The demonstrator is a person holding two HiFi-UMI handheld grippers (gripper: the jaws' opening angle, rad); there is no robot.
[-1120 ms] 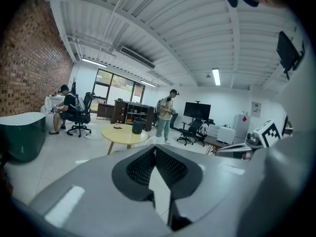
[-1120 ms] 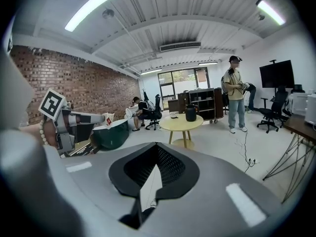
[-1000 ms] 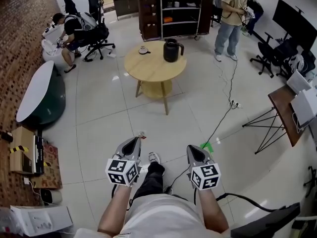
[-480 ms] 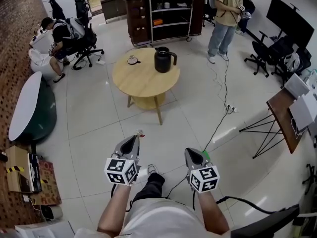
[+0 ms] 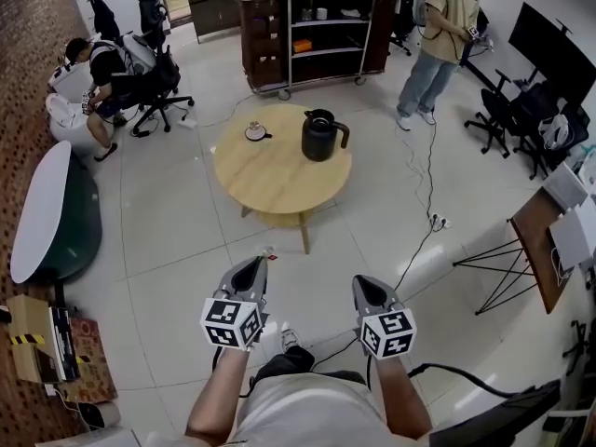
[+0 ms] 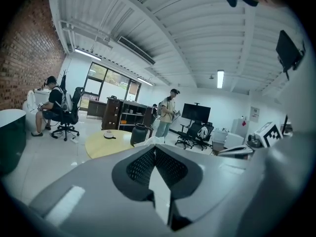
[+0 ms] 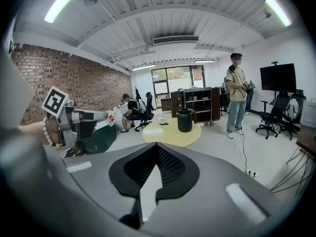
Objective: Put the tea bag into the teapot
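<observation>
Your left hand-held gripper [image 5: 258,264] is clamped shut on the tea bag [image 6: 150,141]. Your right hand-held gripper [image 5: 361,282] is closed and empty. The teapot [image 5: 321,135] stands on the bench [image 5: 270,170], well ahead of both.

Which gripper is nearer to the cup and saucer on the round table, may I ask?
Left. The left gripper is in line with the cup and saucer, well short of the table; the right gripper is offset to its right.
</observation>
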